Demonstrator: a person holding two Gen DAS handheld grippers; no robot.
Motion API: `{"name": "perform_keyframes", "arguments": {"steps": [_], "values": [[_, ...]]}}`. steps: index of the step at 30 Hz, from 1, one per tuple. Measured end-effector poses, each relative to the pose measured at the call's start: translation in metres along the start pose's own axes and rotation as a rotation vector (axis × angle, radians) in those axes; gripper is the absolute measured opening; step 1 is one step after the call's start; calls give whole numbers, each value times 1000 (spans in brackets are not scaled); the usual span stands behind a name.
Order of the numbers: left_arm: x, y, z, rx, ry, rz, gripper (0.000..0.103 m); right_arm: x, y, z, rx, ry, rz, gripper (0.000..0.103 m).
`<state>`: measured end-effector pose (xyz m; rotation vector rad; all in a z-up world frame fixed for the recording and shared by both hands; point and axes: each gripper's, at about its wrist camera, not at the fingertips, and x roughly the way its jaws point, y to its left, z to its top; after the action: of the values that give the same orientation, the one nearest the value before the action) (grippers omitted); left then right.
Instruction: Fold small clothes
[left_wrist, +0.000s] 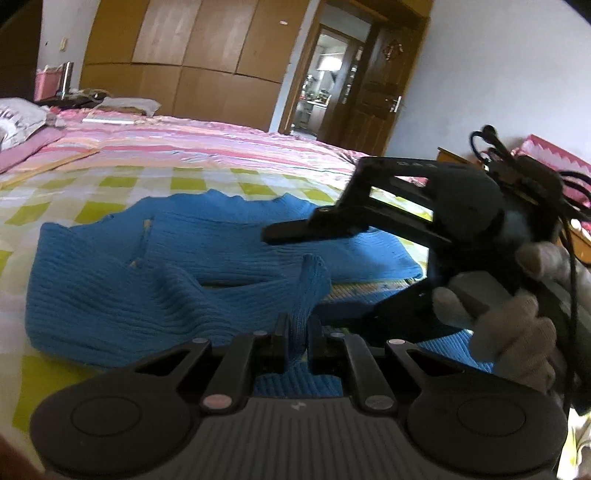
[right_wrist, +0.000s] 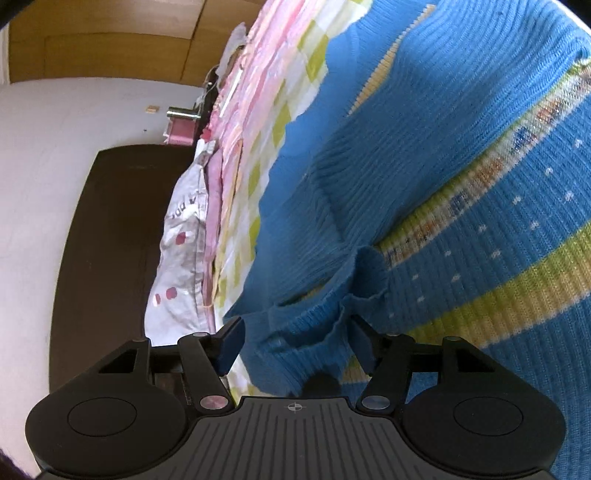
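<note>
A small blue ribbed knit sweater (left_wrist: 122, 280) lies spread on a bed with a green-and-white checked sheet (left_wrist: 110, 184). My left gripper (left_wrist: 297, 330) is shut on a pinched-up fold of the sweater near its edge. My right gripper (left_wrist: 295, 229), held by a gloved hand (left_wrist: 517, 332), hovers over the sweater's right side, rolled sideways. In the right wrist view the right gripper (right_wrist: 295, 343) is open, its jaws wide apart around a bunched cuff of the sweater (right_wrist: 443, 166), which shows yellow-green patterned stripes (right_wrist: 480, 295).
A pink striped cover (left_wrist: 207, 136) lies on the far part of the bed, with a pillow (left_wrist: 18, 118) at the left. A wooden wardrobe (left_wrist: 192, 48) and an open doorway (left_wrist: 328, 85) stand behind. A wooden nightstand (left_wrist: 454, 158) is at the right.
</note>
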<state>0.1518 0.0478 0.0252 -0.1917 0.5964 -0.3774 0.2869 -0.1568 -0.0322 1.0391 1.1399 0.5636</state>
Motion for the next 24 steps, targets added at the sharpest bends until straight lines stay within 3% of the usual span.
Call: {"name": "perform_keyframes", "arguments": {"steps": [3, 8, 10, 17, 24], "values": [[-4, -2, 0, 15, -10, -7, 16, -6, 1, -1, -13, -19, -42, 61], [-4, -6, -2, 32, 0, -18, 16, -3, 13, -4, -120, 0, -130, 16], [-4, -8, -2, 38, 3, -17, 16, -3, 16, -6, -151, -9, -157, 7], [-21, -3, 13, -3, -70, -24, 42, -41, 46, 9, -313, -155, -141, 4], [-32, 8, 32, -16, -148, 41, 45, -84, 66, 42, -387, -304, -109, 4]]}}
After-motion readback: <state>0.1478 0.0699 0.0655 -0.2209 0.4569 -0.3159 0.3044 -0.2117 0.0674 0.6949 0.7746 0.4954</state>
